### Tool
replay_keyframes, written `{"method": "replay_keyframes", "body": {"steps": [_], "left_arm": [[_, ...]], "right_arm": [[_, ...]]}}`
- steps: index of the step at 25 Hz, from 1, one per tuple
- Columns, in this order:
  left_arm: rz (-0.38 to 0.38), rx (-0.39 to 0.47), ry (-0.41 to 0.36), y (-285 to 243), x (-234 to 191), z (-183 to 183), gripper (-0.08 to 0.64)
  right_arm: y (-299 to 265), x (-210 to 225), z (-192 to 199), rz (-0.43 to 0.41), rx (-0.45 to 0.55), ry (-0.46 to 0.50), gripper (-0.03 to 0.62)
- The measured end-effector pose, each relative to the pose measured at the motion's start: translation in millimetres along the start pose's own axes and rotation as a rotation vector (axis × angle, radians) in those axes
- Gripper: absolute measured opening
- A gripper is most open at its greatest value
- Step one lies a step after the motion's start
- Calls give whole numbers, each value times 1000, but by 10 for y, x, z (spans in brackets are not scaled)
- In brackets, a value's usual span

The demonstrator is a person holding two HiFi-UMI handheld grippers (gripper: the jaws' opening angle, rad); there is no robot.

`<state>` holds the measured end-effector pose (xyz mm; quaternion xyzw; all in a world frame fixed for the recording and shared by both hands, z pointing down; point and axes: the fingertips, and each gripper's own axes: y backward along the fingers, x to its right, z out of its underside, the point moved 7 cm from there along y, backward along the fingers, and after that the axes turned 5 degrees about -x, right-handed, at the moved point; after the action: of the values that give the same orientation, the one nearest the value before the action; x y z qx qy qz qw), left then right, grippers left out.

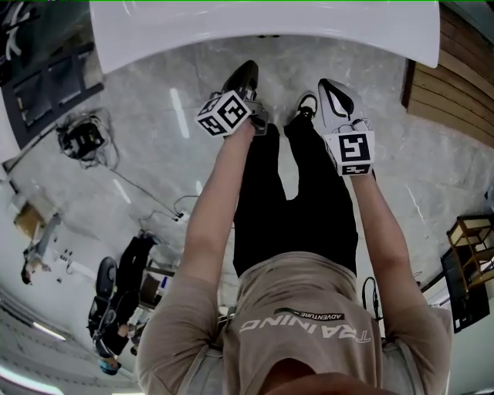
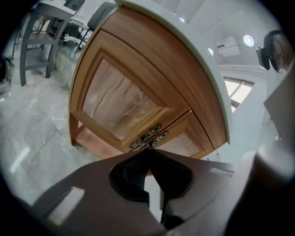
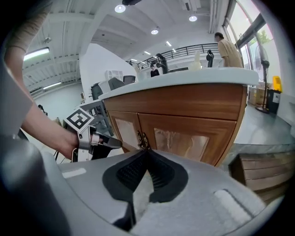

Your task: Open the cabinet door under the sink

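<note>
The wooden cabinet has two panelled doors, the left door (image 2: 117, 99) and the right door (image 3: 184, 138), both closed. Ornate metal handles (image 2: 147, 136) sit where the doors meet, also seen as handles (image 3: 142, 139) in the right gripper view. My left gripper (image 2: 146, 151) is shut on nothing, its tips pointing at those handles from a short way off. My right gripper (image 3: 146, 152) is shut too and empty, further back. In the head view the left gripper (image 1: 247, 71) and right gripper (image 1: 330, 85) are held low below the white countertop (image 1: 262, 23), which hides the doors.
A wooden crate (image 3: 265, 170) stands on the floor right of the cabinet. Grey chairs and a table (image 2: 41, 27) stand to its left. Cables and equipment (image 1: 85, 139) lie on the marble floor behind me. People stand beyond the counter (image 3: 228, 46).
</note>
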<state>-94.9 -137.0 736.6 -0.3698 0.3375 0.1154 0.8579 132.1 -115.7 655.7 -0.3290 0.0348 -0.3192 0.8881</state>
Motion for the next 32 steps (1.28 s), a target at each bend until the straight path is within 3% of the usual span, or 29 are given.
{"method": "replay_keyframes", "body": {"steps": [3, 6, 9, 12, 14, 19, 26, 32], "left_arm": [[74, 52, 170, -159, -168, 88, 17], [134, 175, 361, -250, -288, 95, 15], [184, 263, 479, -340, -319, 104, 15], [298, 311, 617, -458, -199, 121, 15], [321, 328, 654, -523, -194, 139, 15], [290, 397, 732, -618, -325, 185, 33], [336, 398, 755, -785, -369, 186, 137], [377, 479, 789, -873, -378, 149, 123]], "right_arm": [[-88, 36, 27, 7, 1, -20, 2], [-159, 67, 25, 6, 1, -22, 2], [-184, 94, 14, 1, 1, -17, 2], [-168, 121, 49, 3, -9, -11, 2], [-164, 151, 81, 5, -16, -14, 2], [-149, 233, 122, 0, -37, -17, 2], [-156, 338, 113, -6, -49, -16, 2], [-93, 445, 133, -11, -70, -6, 2]]}}
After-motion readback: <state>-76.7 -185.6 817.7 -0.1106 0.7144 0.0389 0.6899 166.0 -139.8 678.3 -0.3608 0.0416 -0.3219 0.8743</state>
